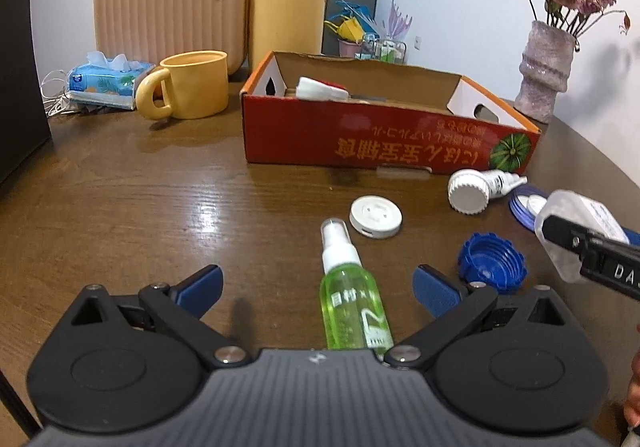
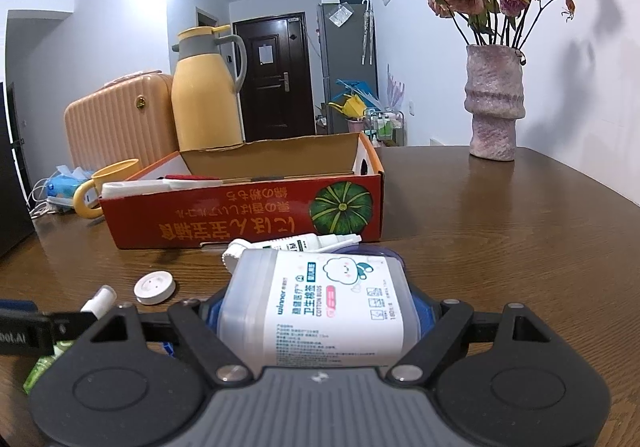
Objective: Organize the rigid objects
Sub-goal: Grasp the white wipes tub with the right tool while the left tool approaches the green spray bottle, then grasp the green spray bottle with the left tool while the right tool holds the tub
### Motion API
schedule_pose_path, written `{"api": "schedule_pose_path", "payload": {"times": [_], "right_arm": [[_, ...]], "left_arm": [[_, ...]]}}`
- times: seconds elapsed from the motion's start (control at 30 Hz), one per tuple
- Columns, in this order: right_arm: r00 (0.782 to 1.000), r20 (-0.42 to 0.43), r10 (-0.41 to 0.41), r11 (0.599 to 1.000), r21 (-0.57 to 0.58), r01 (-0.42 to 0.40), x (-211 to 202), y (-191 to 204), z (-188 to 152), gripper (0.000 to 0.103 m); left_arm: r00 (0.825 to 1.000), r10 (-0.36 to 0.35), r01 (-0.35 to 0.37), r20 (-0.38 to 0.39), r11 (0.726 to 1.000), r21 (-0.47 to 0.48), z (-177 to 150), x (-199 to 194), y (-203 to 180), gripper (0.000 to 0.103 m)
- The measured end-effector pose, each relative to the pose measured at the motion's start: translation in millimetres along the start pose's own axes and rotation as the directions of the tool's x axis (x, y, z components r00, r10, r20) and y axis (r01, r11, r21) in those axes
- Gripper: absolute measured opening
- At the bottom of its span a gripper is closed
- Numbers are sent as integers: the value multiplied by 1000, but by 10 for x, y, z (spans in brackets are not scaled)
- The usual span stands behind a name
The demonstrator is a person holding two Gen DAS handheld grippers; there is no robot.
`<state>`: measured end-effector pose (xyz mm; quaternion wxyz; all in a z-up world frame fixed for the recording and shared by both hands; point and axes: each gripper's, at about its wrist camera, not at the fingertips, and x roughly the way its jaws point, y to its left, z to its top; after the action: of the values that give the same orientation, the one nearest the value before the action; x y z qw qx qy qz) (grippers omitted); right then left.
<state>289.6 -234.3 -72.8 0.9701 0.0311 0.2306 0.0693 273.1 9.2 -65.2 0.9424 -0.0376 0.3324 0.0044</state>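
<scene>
The right gripper [image 2: 316,311] clamps a cotton-bud box [image 2: 316,303] between its fingers; the left gripper [image 1: 318,287] gapes empty astride the green spray bottle [image 1: 352,299]. Carrying step, I judge: next, lift forward over the red carton [image 2: 240,215] ahead.

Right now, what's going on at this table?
A person is tidying small items into the red box with two handheld grippers. The right gripper holds a cotton swab box clear of the table, short of the red box. The left gripper is open, its fingers on either side of the green spray bottle lying on the table. A white disc, blue cap and white bottle remain out.
</scene>
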Motion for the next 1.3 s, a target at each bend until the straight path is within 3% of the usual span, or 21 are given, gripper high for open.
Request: {"api": "schedule_pose_path", "payload": {"times": [0.2, 0.37, 0.7, 0.83, 0.97, 1.3], "right_arm": [[1000, 31, 4, 1000, -18, -4, -63, 28, -13, 82], [999, 33, 6, 1000, -21, -5, -66, 35, -10, 82], [999, 34, 7, 1000, -25, -7, -71, 39, -13, 82], [999, 33, 7, 1000, -24, -6, -73, 42, -17, 82], [999, 31, 8, 1000, -23, -7, -72, 41, -21, 82], [1000, 24, 11, 1000, -27, -11, -49, 48, -18, 82]], "left_arm": [[1000, 5, -5, 2, 999, 35, -62, -35, -88, 103], [1000, 11, -10, -2, 999, 38, -80, -22, -107, 89], [1000, -10, 11, -22, 999, 35, -103, 4, -115, 71], [999, -16, 18, -37, 999, 45, -116, 21, -134, 56], [998, -47, 49, -33, 998, 33, -116, 7, -118, 32], [997, -73, 73, -13, 997, 19, -87, -38, -92, 32]]}}
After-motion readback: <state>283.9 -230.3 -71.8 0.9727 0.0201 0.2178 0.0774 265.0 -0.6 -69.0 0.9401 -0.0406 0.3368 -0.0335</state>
